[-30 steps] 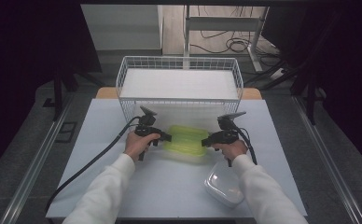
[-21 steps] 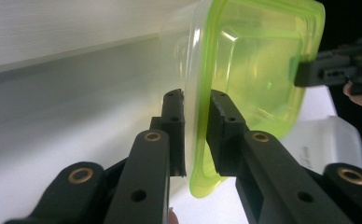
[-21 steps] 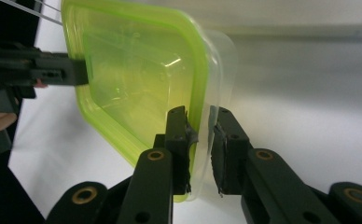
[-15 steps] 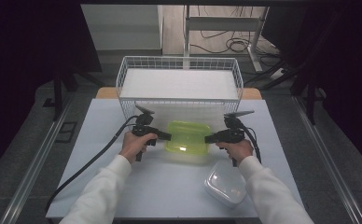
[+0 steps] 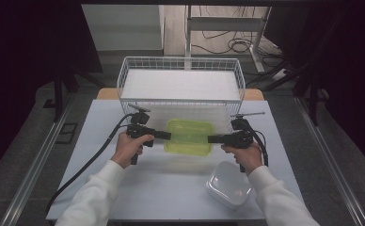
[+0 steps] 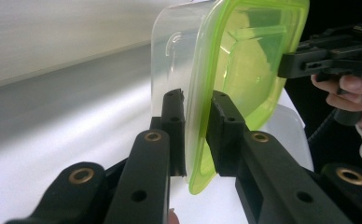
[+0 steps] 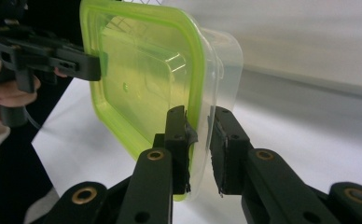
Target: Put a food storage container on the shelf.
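On the white table [image 5: 180, 188], one green-lidded container [image 5: 188, 136], one wire basket [image 5: 180, 66], two grippers.

No readable text, no labels, no brand marks, no numbers on anything

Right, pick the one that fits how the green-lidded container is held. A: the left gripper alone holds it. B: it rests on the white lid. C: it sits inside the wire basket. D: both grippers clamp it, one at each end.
D: the left gripper and the right gripper each pinch an opposite end of the green-lidded container, in front of the wire basket.
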A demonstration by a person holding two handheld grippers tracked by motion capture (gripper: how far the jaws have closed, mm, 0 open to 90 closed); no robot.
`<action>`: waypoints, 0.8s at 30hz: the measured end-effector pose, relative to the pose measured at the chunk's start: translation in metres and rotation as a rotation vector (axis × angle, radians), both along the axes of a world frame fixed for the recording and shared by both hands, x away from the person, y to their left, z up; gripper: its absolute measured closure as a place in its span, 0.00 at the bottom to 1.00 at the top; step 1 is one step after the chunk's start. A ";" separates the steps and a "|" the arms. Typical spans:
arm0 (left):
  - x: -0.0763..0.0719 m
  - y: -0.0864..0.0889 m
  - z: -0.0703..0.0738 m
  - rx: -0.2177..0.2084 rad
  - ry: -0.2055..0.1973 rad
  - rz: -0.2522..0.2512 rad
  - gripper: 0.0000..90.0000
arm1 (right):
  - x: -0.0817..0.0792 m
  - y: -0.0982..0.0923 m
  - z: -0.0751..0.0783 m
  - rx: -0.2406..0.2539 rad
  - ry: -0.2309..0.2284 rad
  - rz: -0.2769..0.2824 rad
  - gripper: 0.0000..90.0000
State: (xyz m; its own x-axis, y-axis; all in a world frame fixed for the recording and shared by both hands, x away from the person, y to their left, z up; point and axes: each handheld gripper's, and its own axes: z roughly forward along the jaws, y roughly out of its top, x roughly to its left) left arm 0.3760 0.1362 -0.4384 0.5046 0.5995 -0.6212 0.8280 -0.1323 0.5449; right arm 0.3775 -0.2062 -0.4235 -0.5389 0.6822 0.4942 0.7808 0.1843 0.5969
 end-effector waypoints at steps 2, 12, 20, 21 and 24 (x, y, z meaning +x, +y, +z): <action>-0.005 0.001 0.004 0.001 -0.017 -0.001 0.87 | -0.005 0.000 0.004 0.006 -0.036 0.016 0.86; -0.029 0.011 0.029 -0.033 -0.109 0.002 0.86 | -0.018 0.000 0.019 0.068 -0.134 0.056 0.86; -0.035 0.014 0.035 -0.036 -0.143 0.015 0.86 | -0.022 0.003 0.031 0.083 -0.199 0.084 0.86; -0.036 0.014 0.036 -0.044 -0.144 0.020 0.86 | -0.022 0.003 0.031 0.083 -0.199 0.084 0.86; -0.037 0.017 0.040 -0.059 -0.152 0.022 0.86 | -0.022 0.004 0.037 0.092 -0.227 0.098 0.86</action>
